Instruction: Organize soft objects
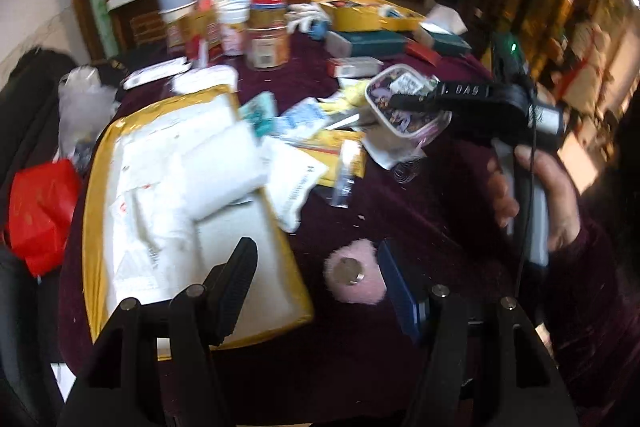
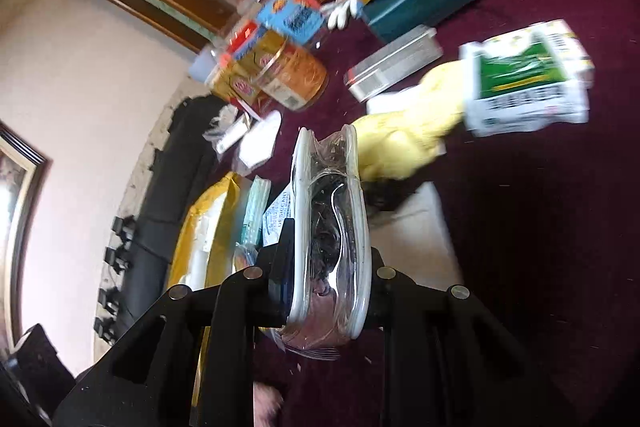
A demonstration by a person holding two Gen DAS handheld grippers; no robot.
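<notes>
Two grippers: your right gripper [image 2: 326, 263] has its jaws closed on a clear plastic pouch [image 2: 332, 227] of dark stuff; your left gripper [image 1: 320, 287] stands wide apart, empty.
Pouch position: raised on edge above the maroon tabletop [image 2: 540, 207], near the yellow glove [image 2: 400, 143].
Step advice: keep the squeeze gentle so the soft pouch does not slip.
Left pose: angled steeply down over the pink fluffy item [image 1: 354, 275], beside the yellow tray [image 1: 96, 187].
Right hand [image 1: 548, 195]: wraps the handle, pointing slightly downward.
</notes>
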